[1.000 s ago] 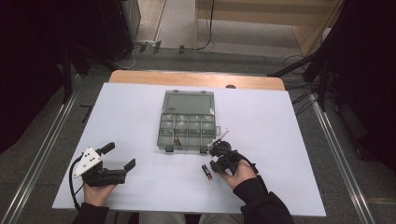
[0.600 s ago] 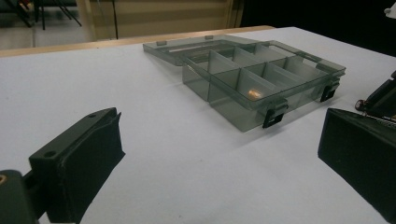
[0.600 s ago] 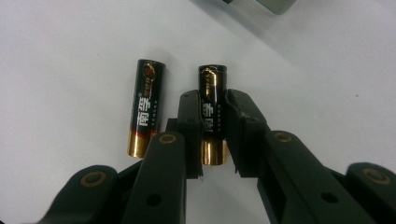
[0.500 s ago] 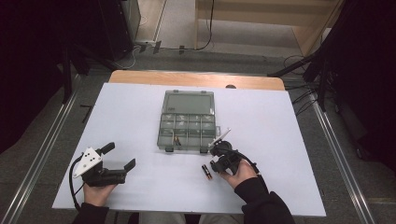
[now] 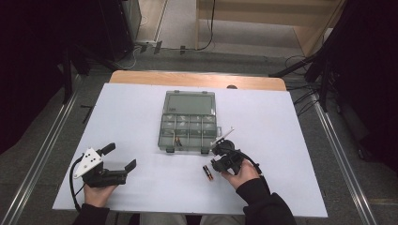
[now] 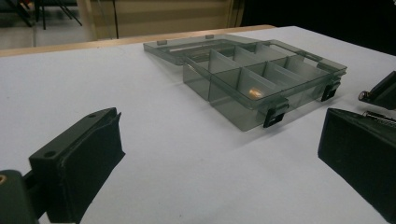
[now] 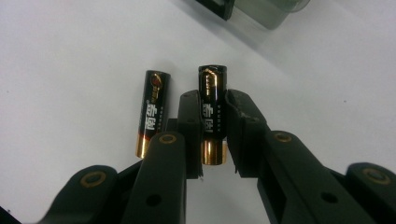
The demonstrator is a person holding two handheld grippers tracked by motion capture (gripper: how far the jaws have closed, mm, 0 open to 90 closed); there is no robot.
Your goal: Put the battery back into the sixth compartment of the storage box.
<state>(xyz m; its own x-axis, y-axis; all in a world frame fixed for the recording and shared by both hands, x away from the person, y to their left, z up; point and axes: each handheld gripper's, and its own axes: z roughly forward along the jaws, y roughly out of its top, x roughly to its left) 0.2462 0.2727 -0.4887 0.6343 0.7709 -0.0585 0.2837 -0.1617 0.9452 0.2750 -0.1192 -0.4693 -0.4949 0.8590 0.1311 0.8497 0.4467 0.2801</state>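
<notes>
Nothing has shifted since a second ago. My right gripper (image 7: pixel 214 135) stays clamped on one battery (image 7: pixel 213 116) at the organizer box's (image 5: pixel 187 123) five o'clock; a second battery (image 7: pixel 152 112) lies beside. My left gripper (image 5: pixel 119 157) rests wide open, empty.

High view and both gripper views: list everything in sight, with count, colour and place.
black-and-gold cylindrical batteries: 2; one clamped between the right gripper's jaws, one lying loose beside it on the sheet.
clear grey plastic compartment box: 1, lid open, table centre; a small gold item in one compartment.
white table sheet: 1, covering the wooden tabletop.
left gripper: black, jaws apart, near left corner.
right gripper: black, closed on a battery.
</notes>
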